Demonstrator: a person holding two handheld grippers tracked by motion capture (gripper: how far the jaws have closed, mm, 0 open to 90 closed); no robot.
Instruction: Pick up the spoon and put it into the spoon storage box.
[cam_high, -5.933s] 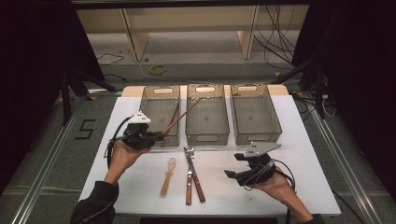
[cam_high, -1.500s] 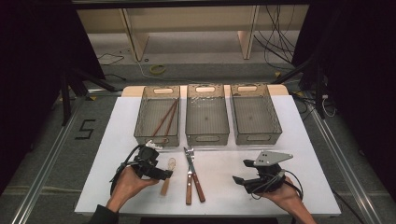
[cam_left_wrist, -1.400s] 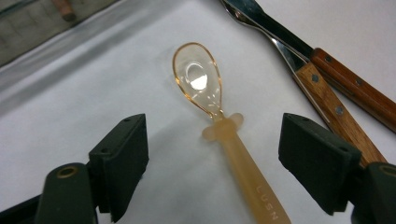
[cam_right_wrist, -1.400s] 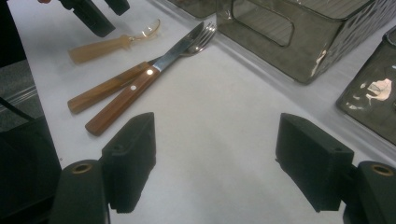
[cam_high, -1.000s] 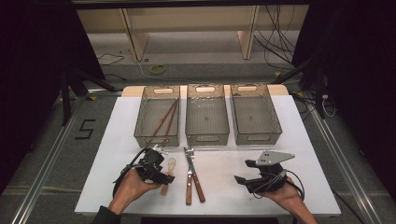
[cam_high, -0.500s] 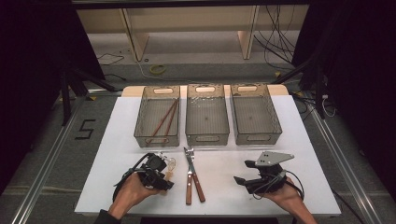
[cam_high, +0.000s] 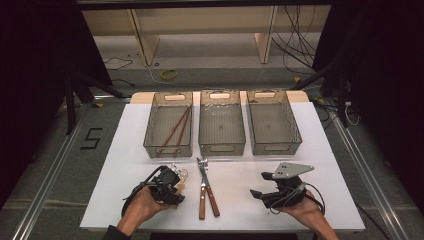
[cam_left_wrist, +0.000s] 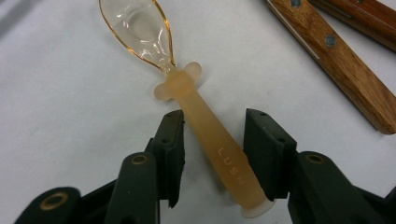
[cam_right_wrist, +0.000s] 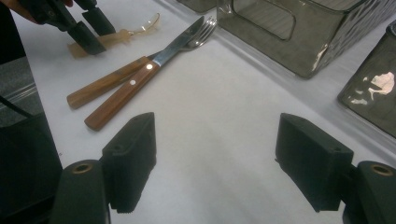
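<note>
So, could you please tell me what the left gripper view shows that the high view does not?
Left gripper view: the lettering on the handle of the spoon, which lies between the jaws of the left gripper; they have just been closing. High view: three bins, chopsticks in the leftmost, and the right gripper. Both: the spoon and the wooden-handled cutlery.

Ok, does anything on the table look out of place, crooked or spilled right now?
Nothing stands out. The spoon lies flat between the left gripper jaws, which have just been closing round its handle. The knife and fork lie side by side, the chopsticks slant across the left bin, nothing spilled.
</note>
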